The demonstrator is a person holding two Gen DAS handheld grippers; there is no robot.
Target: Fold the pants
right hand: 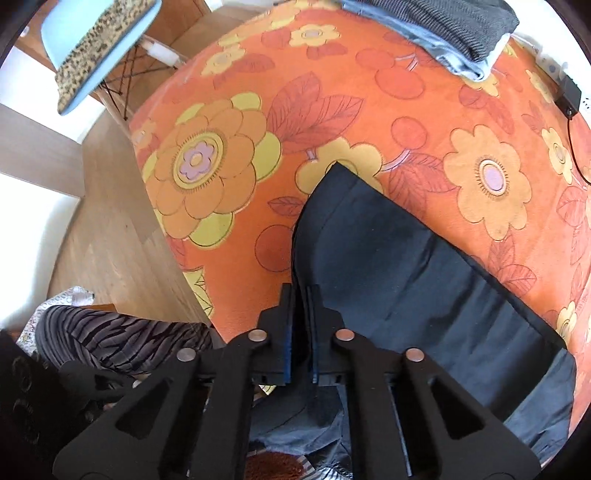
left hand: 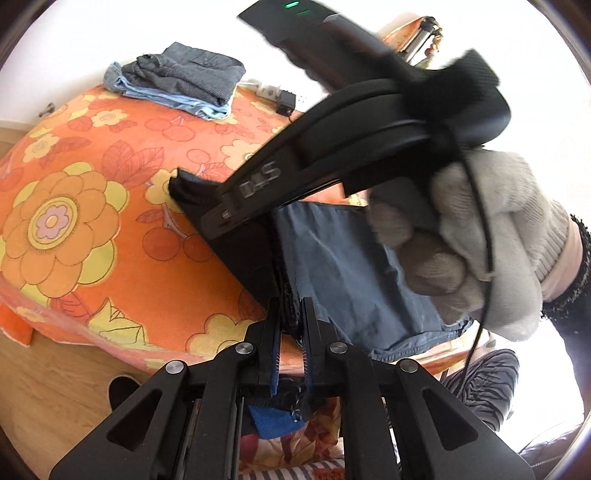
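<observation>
Dark navy pants point(right hand: 406, 266) lie on an orange flowered tablecloth point(right hand: 207, 206), one end reaching toward the table's middle. My right gripper point(right hand: 301, 295) is shut on the pants' near edge. In the left wrist view the pants point(left hand: 351, 280) look blue, with a dark folded edge. My left gripper point(left hand: 290, 310) is shut on that edge near the table's front. The right gripper's black body point(left hand: 369, 122) and its gloved hand point(left hand: 461, 240) hang over the pants just ahead of my left gripper.
A stack of folded grey and blue clothes point(left hand: 181, 83) sits at the far edge of the table, also in the right wrist view point(right hand: 450, 29). A black adapter point(left hand: 286, 101) and cable lie beside it. A chair point(right hand: 99, 48) stands on the wooden floor point(right hand: 110, 236).
</observation>
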